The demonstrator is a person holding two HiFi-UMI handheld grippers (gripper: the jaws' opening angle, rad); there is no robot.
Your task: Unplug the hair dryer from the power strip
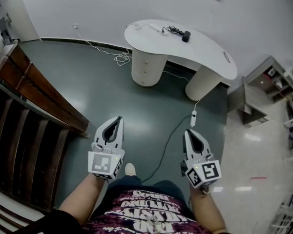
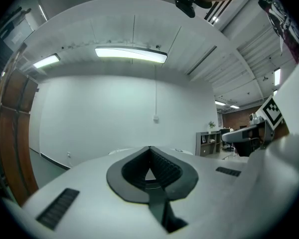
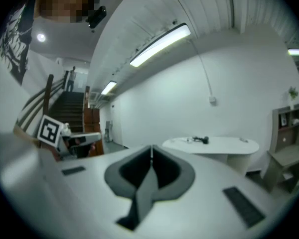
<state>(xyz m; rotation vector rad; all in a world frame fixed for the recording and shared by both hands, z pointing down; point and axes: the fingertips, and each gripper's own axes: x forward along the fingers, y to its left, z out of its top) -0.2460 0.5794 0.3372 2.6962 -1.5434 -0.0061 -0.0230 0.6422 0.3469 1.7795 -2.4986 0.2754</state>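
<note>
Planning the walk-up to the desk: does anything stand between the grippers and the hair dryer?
Nothing solid. The hair dryer lies on the white desk, well beyond the left gripper and right gripper, both shut and empty. Between them is open floor, with only a cable lying on it ahead of the right gripper.

The room is bright and evenly lit by long ceiling strip lights [image 2: 130, 54], which leave pale glare patches on the grey-green floor [image 1: 83, 99] in my head view and hardly any hard shadows. Both gripper views bend strongly at the edges and darken to black corners. The near shell of my right gripper [image 3: 151, 149] looks soft and out of focus.
</note>
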